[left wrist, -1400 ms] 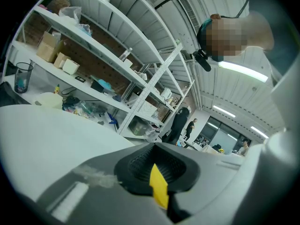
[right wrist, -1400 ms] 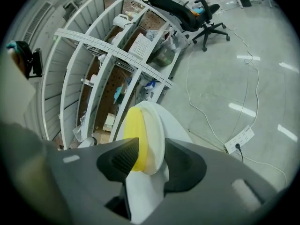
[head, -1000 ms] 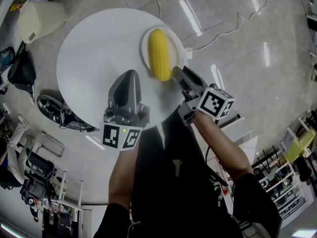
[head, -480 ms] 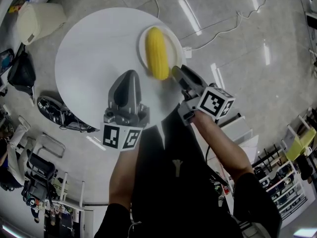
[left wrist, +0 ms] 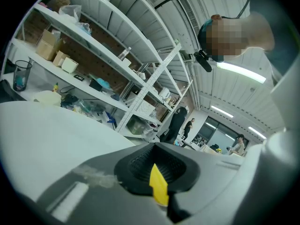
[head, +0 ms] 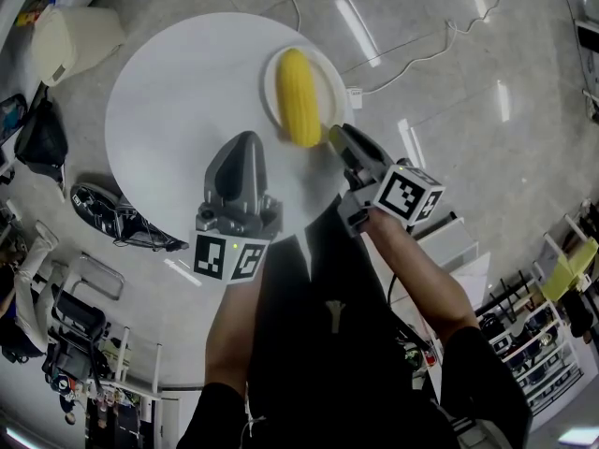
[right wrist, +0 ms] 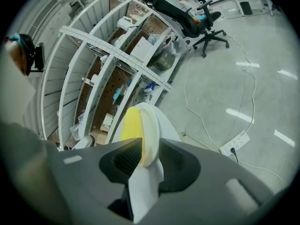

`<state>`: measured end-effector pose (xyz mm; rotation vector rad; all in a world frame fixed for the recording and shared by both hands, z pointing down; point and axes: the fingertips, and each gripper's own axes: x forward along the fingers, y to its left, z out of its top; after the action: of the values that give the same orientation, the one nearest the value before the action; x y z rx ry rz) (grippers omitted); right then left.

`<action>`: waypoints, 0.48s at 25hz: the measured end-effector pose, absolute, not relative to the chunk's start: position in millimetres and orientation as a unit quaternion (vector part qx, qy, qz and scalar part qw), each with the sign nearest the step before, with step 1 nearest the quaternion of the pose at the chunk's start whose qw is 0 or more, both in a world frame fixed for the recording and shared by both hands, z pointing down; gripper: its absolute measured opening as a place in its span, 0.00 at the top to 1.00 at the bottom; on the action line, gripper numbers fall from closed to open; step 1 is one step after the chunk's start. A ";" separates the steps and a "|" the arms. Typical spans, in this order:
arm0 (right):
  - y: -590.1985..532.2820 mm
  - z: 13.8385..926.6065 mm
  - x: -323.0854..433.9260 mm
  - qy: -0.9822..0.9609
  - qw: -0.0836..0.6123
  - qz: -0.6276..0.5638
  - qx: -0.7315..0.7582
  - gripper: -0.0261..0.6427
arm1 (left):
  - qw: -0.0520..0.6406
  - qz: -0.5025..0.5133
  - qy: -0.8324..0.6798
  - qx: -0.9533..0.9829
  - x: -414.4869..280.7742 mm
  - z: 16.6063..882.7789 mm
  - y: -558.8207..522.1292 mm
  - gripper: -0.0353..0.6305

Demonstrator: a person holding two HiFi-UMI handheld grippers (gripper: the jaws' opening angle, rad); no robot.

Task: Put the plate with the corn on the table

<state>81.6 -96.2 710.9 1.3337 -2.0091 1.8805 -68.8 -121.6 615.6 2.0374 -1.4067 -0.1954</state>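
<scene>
A cream plate (head: 328,80) with a yellow corn cob (head: 299,96) lies at the far right edge of the round white table (head: 178,92). My right gripper (head: 334,137) is at the plate's near rim. In the right gripper view the plate (right wrist: 151,125) stands edge-on between the pads with the corn (right wrist: 130,123) to its left. These jaws have just been closing, and the pads now meet the rim on both sides. My left gripper (head: 245,140) hovers over the middle of the table, shut and empty. The left gripper view shows its closed jaws (left wrist: 157,172) above the tabletop (left wrist: 47,130).
A beige bin (head: 75,31) and a black bag (head: 42,129) stand on the floor left of the table. A white cable and power strip (head: 356,94) lie on the floor just beyond the plate. Metal shelving (right wrist: 108,64) and an office chair (right wrist: 187,13) stand further off.
Plate, corn and both grippers keep their places. Only the right gripper's jaws look drawn in a little closer on the plate's rim.
</scene>
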 end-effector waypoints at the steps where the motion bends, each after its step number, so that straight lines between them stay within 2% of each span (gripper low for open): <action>1: -95.1 710.8 82.7 -0.656 0.042 0.614 0.438 0.78 | 0.323 -0.074 -0.535 0.777 -68.9 615.4 -121.2 0.94; 12: -88.8 709.9 84.3 -0.649 0.040 0.608 0.455 0.90 | 0.323 -0.075 -0.529 0.781 -74.0 612.6 -117.0 0.94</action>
<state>84.3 -88.8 709.9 1.3933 -1.9892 1.8644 -74.0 -117.0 612.6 2.0513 -1.3880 -0.1956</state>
